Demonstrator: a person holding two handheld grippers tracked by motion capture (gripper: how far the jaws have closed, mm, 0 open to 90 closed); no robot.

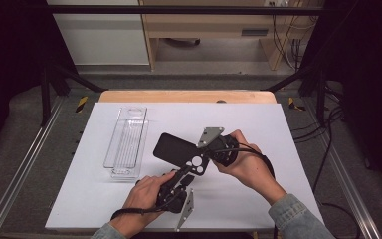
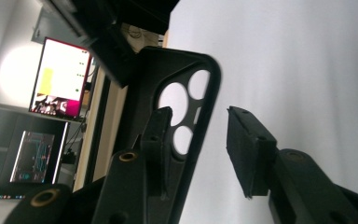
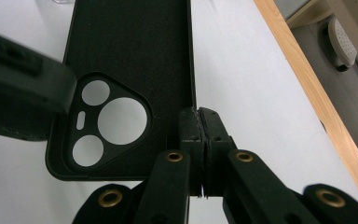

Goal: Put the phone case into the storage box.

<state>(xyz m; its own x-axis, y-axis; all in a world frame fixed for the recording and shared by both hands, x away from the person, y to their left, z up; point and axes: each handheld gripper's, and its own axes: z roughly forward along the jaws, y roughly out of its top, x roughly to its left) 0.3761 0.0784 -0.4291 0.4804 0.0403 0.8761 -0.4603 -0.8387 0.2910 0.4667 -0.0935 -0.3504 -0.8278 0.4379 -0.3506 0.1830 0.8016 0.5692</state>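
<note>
A black phone case (image 1: 179, 152) is held up over the white counter (image 1: 288, 164), near its middle, between the two grippers; its three round camera cutouts sit at the end nearest the person. The right gripper (image 3: 200, 126) has its jaws pressed together on the case's side wall beside the cutouts, pinching the thin edge; in the right gripper view the case's inner face runs away from the jaws toward the far side of the counter. The left gripper (image 2: 198, 140) comes up from below with its jaws spread; one jaw lies behind the camera corner of the case and the other stands clear on the open side, so the case edge sits between them; whether the nearer jaw actually touches the case is hard to tell. In the high view the left hand (image 1: 144, 196) and right hand (image 1: 246, 167) grip the tools close together. A clear plastic tray (image 1: 127, 142) lies flat on the counter to the left, well apart from the case.
</note>
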